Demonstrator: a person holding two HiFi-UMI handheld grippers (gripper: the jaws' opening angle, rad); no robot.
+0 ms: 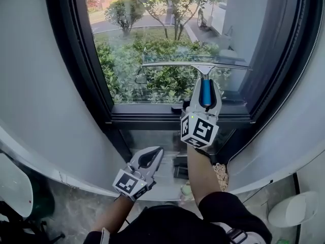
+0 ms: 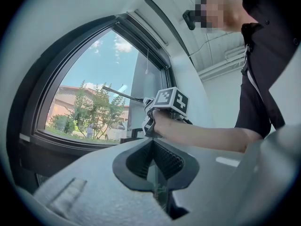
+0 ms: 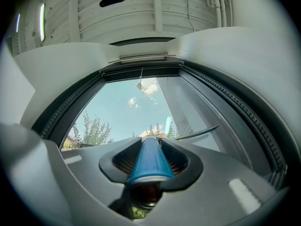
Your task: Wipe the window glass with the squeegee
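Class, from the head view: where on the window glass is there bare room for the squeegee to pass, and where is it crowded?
Free: the glass above the squeegee, and the strip between its left end and the left frame. Crowded: below it, where the right gripper sits just above the crossbar.

Blue squeegee handle (image 1: 205, 92), black window frame (image 1: 152, 117), green shrubs (image 1: 152, 78), pale grey wall (image 1: 40, 85)

Green shrubs (image 1: 152, 83) outside, trees (image 1: 175, 6) behind them, white vehicle (image 1: 216, 14) parked beside the road (image 1: 147, 22), curved white wall (image 1: 40, 85) at left, grey marbled floor (image 1: 76, 212) below, ribbed ceiling (image 3: 141, 22) overhead.
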